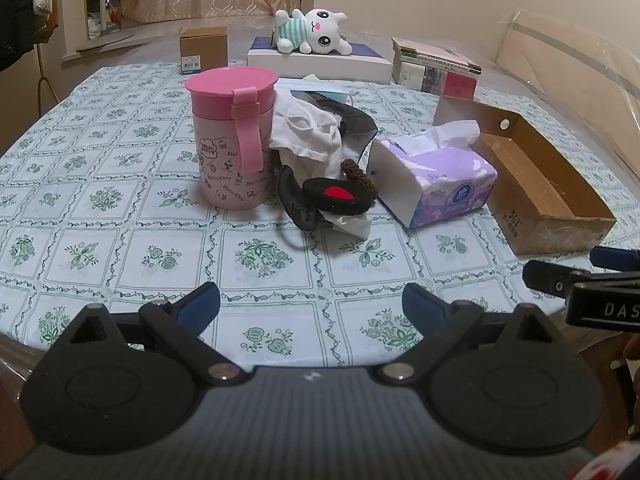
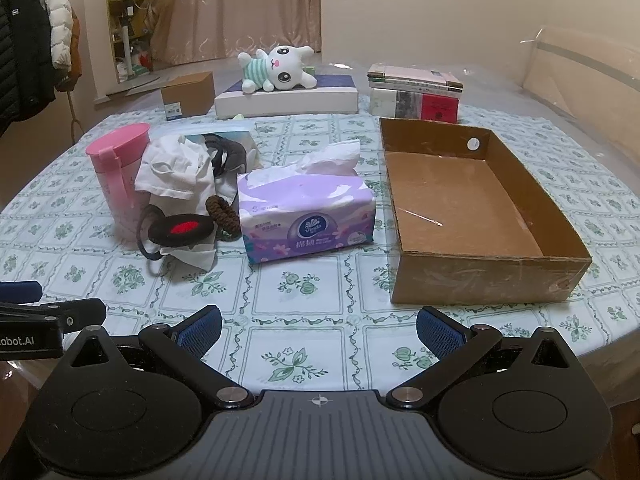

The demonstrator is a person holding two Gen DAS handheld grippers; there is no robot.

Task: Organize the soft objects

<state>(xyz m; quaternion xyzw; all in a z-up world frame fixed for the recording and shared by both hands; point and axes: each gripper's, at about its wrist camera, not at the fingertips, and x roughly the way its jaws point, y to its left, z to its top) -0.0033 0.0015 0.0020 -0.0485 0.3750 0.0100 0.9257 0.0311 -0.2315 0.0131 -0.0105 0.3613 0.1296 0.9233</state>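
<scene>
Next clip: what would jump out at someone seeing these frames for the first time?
Probably the pink cup on the left of the patterned tablecloth, with a heap of white cloth and dark soft items beside it. Next, the purple tissue pack in the middle and the empty cardboard box to its right. At the back, a white plush toy lies on a flat box.

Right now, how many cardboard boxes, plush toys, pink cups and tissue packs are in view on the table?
Cardboard boxes: 2, the open tray box and the small closed box
Plush toys: 1, the white plush
Pink cups: 1, the pink cup
Tissue packs: 1, the purple tissue pack
Total: 5
</scene>
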